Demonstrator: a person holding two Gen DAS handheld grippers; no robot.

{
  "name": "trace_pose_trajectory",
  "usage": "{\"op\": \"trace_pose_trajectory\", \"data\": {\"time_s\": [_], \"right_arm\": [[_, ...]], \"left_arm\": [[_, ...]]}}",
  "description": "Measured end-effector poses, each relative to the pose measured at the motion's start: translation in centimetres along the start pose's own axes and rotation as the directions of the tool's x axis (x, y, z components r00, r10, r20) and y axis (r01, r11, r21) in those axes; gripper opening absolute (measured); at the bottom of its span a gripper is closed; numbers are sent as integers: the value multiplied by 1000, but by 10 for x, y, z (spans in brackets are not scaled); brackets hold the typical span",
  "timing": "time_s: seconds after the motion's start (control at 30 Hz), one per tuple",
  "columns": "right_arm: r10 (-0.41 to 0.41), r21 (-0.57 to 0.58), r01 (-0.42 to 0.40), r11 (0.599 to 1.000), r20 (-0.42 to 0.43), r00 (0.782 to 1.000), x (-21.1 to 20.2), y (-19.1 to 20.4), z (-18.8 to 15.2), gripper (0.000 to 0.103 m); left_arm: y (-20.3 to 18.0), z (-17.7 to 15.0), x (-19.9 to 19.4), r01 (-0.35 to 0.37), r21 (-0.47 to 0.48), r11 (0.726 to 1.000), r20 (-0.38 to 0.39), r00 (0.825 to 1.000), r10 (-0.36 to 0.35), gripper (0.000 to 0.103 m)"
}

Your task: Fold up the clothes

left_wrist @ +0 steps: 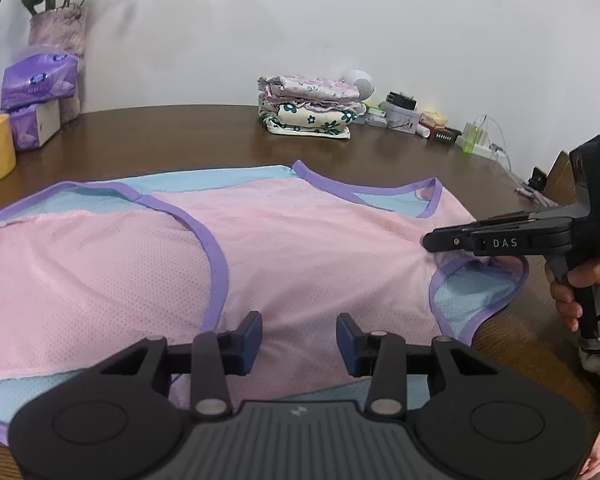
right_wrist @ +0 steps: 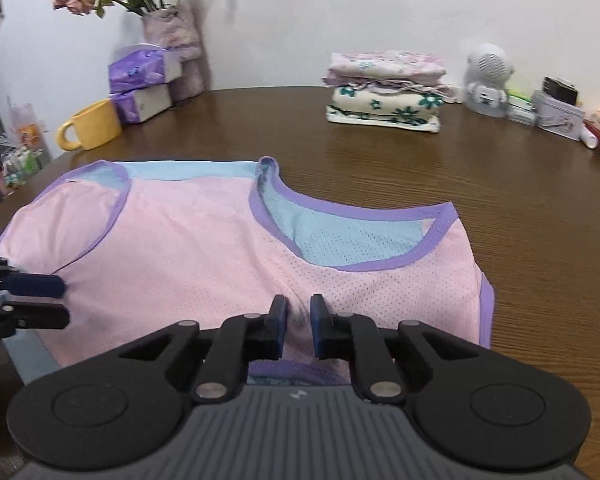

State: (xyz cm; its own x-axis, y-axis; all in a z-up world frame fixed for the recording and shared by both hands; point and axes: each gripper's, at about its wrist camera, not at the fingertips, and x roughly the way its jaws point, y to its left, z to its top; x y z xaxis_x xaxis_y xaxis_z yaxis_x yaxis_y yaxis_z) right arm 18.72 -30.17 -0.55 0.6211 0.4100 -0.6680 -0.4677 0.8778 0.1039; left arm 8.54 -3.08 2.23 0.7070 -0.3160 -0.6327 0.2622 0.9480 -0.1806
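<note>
Spread flat on a brown wooden table (right_wrist: 500, 208), one pink mesh vest (right_wrist: 188, 256) with purple trim and a pale blue back panel lies beneath two black handheld grippers. At left, one yellow mug (right_wrist: 94, 126) stands beside two purple tissue packs (right_wrist: 140, 80), stacked, their print too blurred to read, and one vase of dried flowers (right_wrist: 176, 48). The left gripper (left_wrist: 299, 338) hovers low over the vest's lower half, its two blue-padded fingers wide apart and holding nothing. Toward the middle, the right gripper (right_wrist: 299, 326) has its fingers drawn close, pinching a small pucker of pink fabric near the neckline. One pile of folded floral clothes (right_wrist: 384, 92) sits behind, with one white speaker-like gadget (right_wrist: 486, 80) and small boxes to its right. Only the left wrist view shows the letters "DAS" on the right gripper's side and the person's hand (left_wrist: 572, 284) on its handle; only the right wrist view shows the mug's handle.
</note>
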Motion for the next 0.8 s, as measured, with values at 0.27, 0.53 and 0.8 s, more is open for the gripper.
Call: {"op": "trace_pose_trajectory", "data": {"time_s": [0.27, 0.53, 0.8], "right_arm": [[-23, 68, 20, 997, 41, 999, 2, 3, 21, 18], [-81, 110, 83, 990, -19, 997, 41, -15, 45, 18], [-161, 60, 163, 985, -32, 986, 57, -25, 56, 17]], "left_arm": [[20, 2, -8, 25, -22, 999, 16, 1000, -25, 47], [40, 1, -13, 19, -27, 999, 12, 1000, -19, 45], [48, 0, -14, 24, -30, 999, -2, 1000, -24, 45]]}}
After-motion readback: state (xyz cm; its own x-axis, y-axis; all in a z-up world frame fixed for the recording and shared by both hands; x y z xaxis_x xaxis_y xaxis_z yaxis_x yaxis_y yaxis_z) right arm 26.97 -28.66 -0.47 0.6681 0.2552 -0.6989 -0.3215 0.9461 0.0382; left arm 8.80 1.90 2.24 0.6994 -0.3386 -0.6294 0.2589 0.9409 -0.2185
